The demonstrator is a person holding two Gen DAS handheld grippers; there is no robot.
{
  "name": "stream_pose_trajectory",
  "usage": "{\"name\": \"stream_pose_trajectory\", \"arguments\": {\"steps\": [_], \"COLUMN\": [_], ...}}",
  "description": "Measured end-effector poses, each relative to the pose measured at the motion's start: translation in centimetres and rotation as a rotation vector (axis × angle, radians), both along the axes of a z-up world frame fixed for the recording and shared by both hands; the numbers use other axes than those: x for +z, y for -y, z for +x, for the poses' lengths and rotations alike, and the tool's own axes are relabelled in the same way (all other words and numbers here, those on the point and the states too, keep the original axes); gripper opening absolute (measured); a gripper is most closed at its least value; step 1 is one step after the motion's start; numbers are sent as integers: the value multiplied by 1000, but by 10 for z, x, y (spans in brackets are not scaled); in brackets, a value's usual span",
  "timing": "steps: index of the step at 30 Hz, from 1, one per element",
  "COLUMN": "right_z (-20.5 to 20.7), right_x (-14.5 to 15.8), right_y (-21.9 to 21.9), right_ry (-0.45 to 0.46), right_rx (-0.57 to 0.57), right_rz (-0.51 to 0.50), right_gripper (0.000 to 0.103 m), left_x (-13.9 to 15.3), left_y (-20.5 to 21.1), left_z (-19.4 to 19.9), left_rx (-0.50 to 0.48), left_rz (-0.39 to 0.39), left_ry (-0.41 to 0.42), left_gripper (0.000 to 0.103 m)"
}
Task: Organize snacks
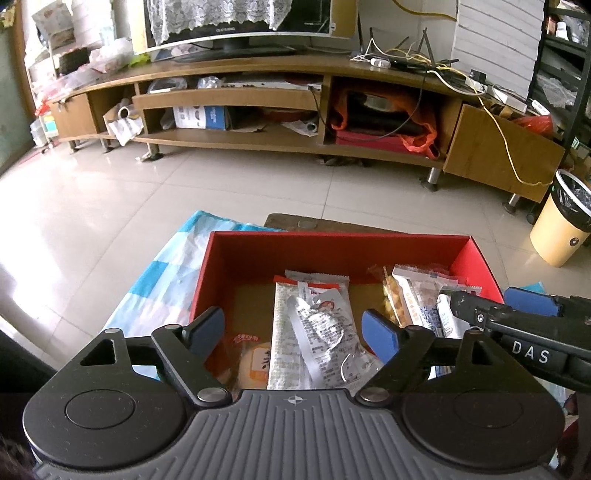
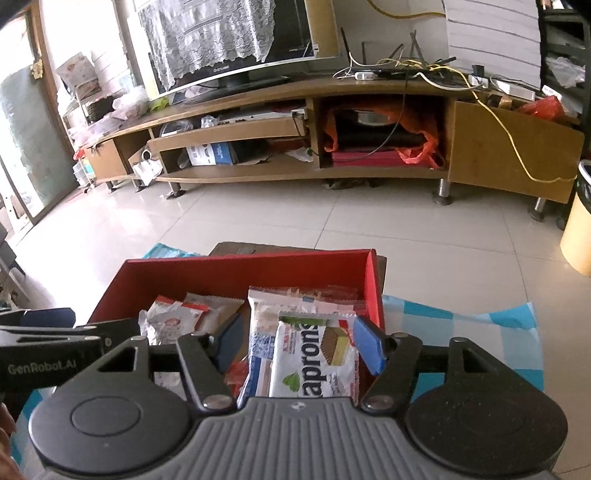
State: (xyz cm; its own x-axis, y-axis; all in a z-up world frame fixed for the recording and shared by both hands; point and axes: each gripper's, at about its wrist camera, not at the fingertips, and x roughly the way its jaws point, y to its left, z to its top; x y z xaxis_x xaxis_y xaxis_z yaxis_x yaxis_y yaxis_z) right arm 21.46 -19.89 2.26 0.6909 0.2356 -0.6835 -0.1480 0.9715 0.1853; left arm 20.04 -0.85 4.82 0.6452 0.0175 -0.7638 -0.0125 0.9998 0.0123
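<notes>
Ahead of me, across the pale tiled floor (image 1: 258,192), runs the long wooden TV stand (image 1: 295,96), its shelves stuffed with boxes and an orange bag, a tangle of cables on top and a lace-draped screen (image 1: 240,18) standing on it. A cream waste bin (image 1: 561,221) with a dark liner sits on the floor at the stand's right end. Nearer to me is a blue and white checked cloth (image 2: 461,325), and on it the red box (image 1: 332,247), open at the top, with a brown cardboard bottom. That box holds the snacks. In its left half lies a long silver and white packet (image 1: 314,332) with a red band at its far end, resting partly over another packet of the same sort, and just left of it a small round orange-labelled pastry (image 1: 255,365) in clear wrap. In the right half a stack of white and blue packets (image 1: 421,295) leans against a clear bag of yellow pieces (image 1: 391,299). My left gripper (image 1: 295,328) hangs over the left half with its jaws spread wide; the silver packet lies between the blue pads, but they stand clear of it on either side. My right gripper (image 2: 299,345) is over the right half, above a white wafer packet (image 2: 314,362) with green leaves printed on it; its jaws are parted too, the pads (image 2: 369,345) beside the packet's edges without pressing, so neither tool holds anything.
</notes>
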Motion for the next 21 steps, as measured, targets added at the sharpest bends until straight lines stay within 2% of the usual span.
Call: {"name": "stream_pose_trajectory", "arguments": {"steps": [11, 21], "right_z": [-20, -42], "right_x": [-2, -2], "right_y": [0, -5], "right_ry": [-9, -13], "right_rx": [27, 77], "right_rz": [-27, -47], "right_gripper": [65, 66], "left_x": [1, -6], "left_y": [-14, -40], "left_z": [-25, -61], "left_rx": [-3, 20], "left_rz": [16, 26], "left_ry": [-18, -68], "left_gripper": [89, 91]}}
